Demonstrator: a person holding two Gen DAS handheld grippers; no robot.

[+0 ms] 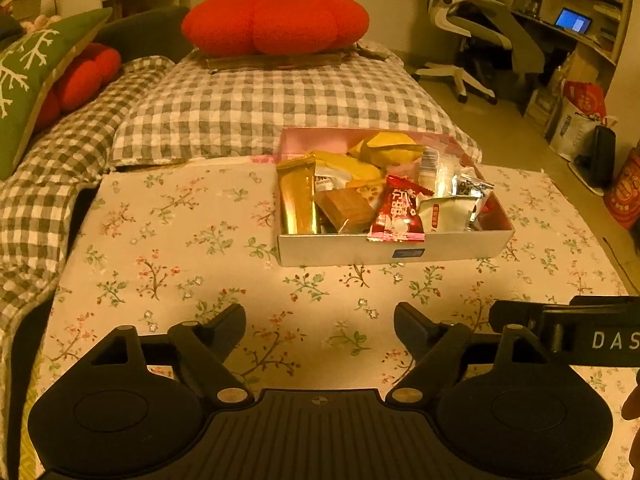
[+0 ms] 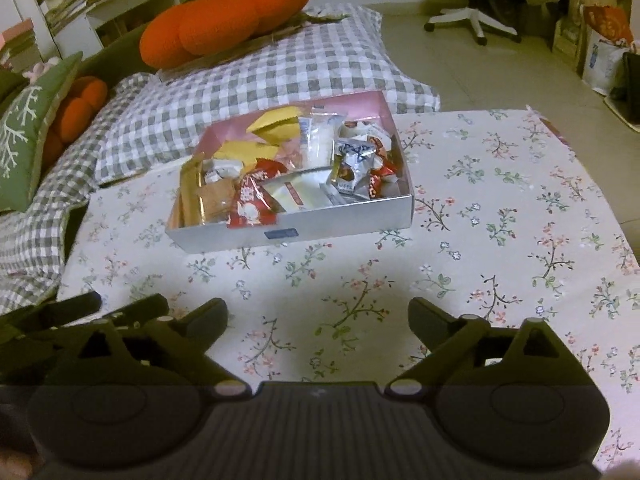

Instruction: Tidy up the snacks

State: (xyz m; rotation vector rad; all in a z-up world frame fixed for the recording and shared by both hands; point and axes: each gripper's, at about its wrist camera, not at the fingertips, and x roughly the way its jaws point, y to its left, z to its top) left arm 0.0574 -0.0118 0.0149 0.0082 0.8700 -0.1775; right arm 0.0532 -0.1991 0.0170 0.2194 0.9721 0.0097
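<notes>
A shallow white box (image 1: 360, 249) with a pink inside stands on the floral cloth and holds several wrapped snacks: a gold bar (image 1: 297, 196), a brown wafer (image 1: 347, 208), a red packet (image 1: 398, 212) leaning over the front wall, a white pouch (image 1: 446, 210) and yellow packets (image 1: 390, 148). The box also shows in the right wrist view (image 2: 320, 222), with the red packet (image 2: 250, 202) at its front. My left gripper (image 1: 320, 324) is open and empty, well short of the box. My right gripper (image 2: 318, 318) is open and empty, also short of it.
The floral cloth (image 1: 180, 248) covers a low table. Behind it lies checked bedding (image 1: 256, 100) with a red tomato cushion (image 1: 276, 20) and a green pillow (image 1: 28, 76). An office chair (image 1: 472, 28) and bags (image 1: 580, 120) stand on the floor at right.
</notes>
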